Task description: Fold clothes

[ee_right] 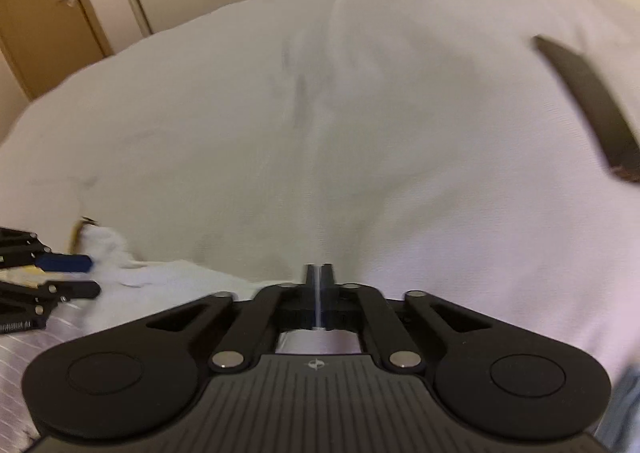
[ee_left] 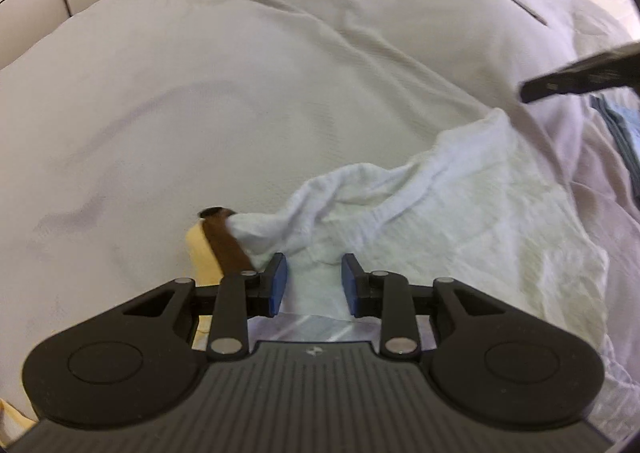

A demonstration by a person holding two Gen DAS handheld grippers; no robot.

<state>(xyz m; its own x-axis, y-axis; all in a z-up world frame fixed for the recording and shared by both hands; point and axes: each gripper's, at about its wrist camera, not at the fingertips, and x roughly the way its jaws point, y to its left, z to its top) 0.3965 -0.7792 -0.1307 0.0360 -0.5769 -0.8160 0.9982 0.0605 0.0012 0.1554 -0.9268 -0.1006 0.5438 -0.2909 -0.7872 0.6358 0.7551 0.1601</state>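
Through the left wrist camera I am seeing the left claw (ee_left: 314,283) standing open over a crumpled white garment (ee_left: 420,221) lying on the bed (ee_left: 200,93), gripping nothing; a brown strap (ee_left: 226,247) is poking out beside it. Through the right wrist camera, my right claw (ee_right: 319,285) is sitting pressed shut, nothing visibly pinched, pointing low across the bed with the garment lying off to its left.
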